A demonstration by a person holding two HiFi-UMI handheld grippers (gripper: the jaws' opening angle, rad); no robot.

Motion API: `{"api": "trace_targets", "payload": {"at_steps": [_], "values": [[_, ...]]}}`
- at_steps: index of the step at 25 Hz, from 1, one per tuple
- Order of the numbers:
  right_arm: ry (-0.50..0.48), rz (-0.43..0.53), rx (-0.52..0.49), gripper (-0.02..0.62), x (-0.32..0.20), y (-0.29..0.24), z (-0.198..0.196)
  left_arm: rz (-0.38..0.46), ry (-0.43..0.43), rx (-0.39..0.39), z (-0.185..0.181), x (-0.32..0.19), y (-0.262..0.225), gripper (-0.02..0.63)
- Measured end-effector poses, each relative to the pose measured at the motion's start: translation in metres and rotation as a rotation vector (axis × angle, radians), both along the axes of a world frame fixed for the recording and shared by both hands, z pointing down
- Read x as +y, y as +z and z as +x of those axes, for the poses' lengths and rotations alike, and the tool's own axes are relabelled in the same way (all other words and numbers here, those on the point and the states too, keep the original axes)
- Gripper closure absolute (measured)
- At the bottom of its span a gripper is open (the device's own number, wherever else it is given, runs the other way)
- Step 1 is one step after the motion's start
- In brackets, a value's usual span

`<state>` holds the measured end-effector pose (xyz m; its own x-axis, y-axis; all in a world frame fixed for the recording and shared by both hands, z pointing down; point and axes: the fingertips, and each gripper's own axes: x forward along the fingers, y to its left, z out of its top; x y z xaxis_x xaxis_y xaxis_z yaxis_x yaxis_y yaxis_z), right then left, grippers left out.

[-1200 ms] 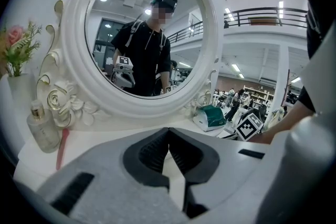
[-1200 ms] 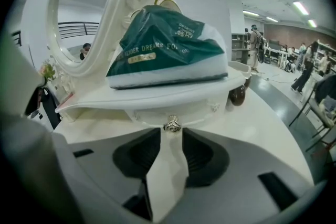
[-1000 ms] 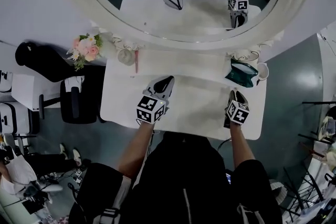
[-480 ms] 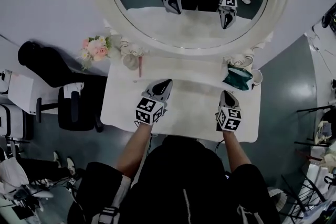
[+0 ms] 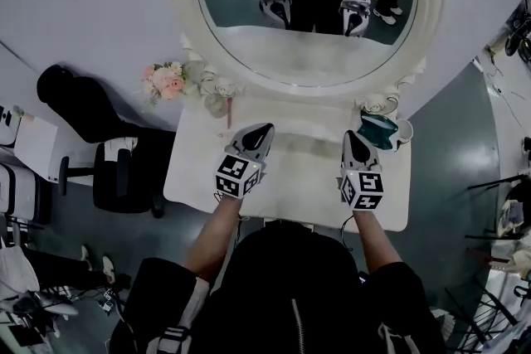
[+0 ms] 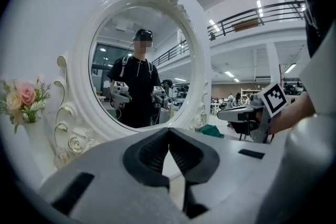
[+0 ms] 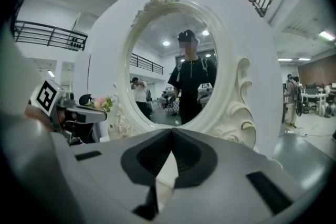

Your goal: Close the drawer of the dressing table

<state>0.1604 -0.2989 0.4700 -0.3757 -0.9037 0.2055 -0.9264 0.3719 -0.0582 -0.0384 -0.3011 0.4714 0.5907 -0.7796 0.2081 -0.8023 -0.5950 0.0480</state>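
Observation:
The white dressing table (image 5: 303, 174) stands below me, its oval mirror (image 5: 307, 0) at the back. Its drawer is hidden under the tabletop's front edge and my body. Above the left half of the tabletop hovers my left gripper (image 5: 264, 130), shut with nothing between its pads; in the left gripper view its jaws (image 6: 168, 131) meet in front of the mirror (image 6: 142, 60). My right gripper (image 5: 353, 135) hangs over the right half, also shut and empty, and its own view shows the closed jaws (image 7: 171, 131) facing the mirror (image 7: 181, 60).
A teal pouch (image 5: 377, 131) and a white cup (image 5: 405, 130) sit at the table's back right. A small vase (image 5: 215, 104), a red stick (image 5: 229, 113) and pink flowers (image 5: 166, 81) are at the back left. A black chair (image 5: 124, 170) stands left of the table.
My right gripper has risen from the table's front right edge and moved inward, and its jaws have come together. My left gripper has lifted a little. The view has tilted toward the mirror.

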Motion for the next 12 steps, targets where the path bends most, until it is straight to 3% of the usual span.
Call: {"api": "trace_targets", "payload": {"at_steps": [6, 12], "values": [[-0.031, 0.078, 0.035, 0.594, 0.003, -0.026, -0.009, 0.06, -0.004, -0.001, -0.003, 0.006, -0.025, 0.604], [-0.025, 0.076, 0.033, 0.595, 0.008, -0.022, -0.009, 0.062, -0.011, -0.018, -0.006, 0.008, -0.023, 0.604]]}}
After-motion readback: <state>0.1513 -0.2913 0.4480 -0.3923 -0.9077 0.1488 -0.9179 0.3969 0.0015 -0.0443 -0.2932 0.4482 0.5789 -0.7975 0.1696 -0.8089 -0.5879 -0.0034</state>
